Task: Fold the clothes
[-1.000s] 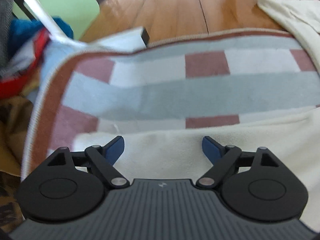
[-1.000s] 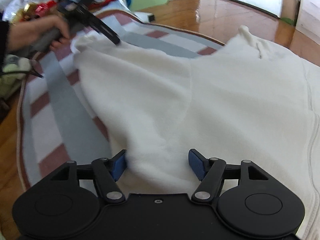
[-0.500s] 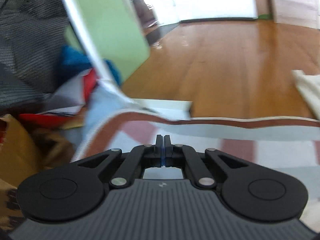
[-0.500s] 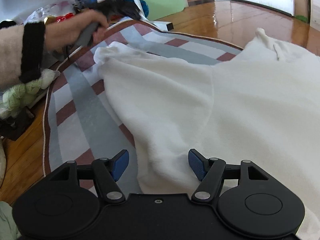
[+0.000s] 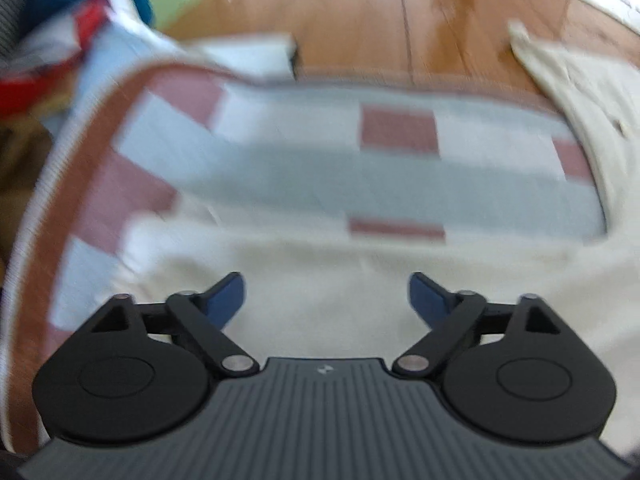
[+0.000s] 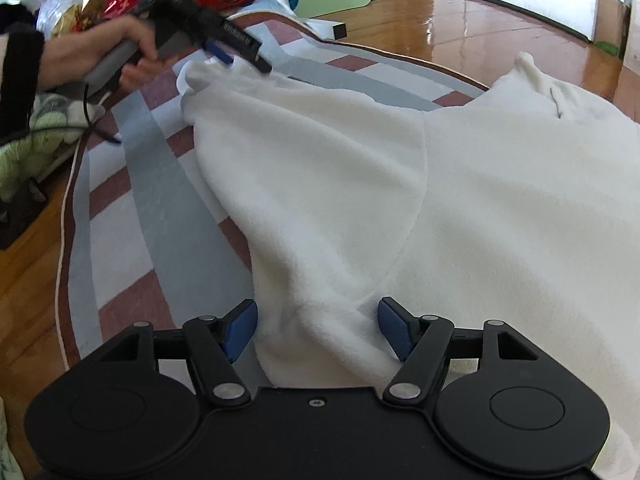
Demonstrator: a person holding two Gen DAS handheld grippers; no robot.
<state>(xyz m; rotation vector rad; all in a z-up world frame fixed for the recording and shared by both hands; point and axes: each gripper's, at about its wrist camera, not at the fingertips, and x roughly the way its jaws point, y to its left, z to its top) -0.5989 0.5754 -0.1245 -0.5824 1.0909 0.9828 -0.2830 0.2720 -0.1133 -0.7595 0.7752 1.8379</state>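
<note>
A striped rug [image 6: 132, 184] lies on the shiny wood floor [image 6: 460, 28], a white fleece top [image 6: 440, 200] spread over it, toys piled at its far corner [image 6: 92, 8], left tool [image 5: 326, 296] opening wide, right tool [image 6: 316, 328] wide around a fold.

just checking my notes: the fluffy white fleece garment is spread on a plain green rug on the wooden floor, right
Not quite: the fluffy white fleece garment lies on a rug striped and checked in grey, white and reddish brown, not plain green, as the right wrist view shows. The wooden floor is correct.

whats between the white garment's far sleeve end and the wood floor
In the right wrist view, only the striped rug lies between the white garment and the wood floor.
</note>
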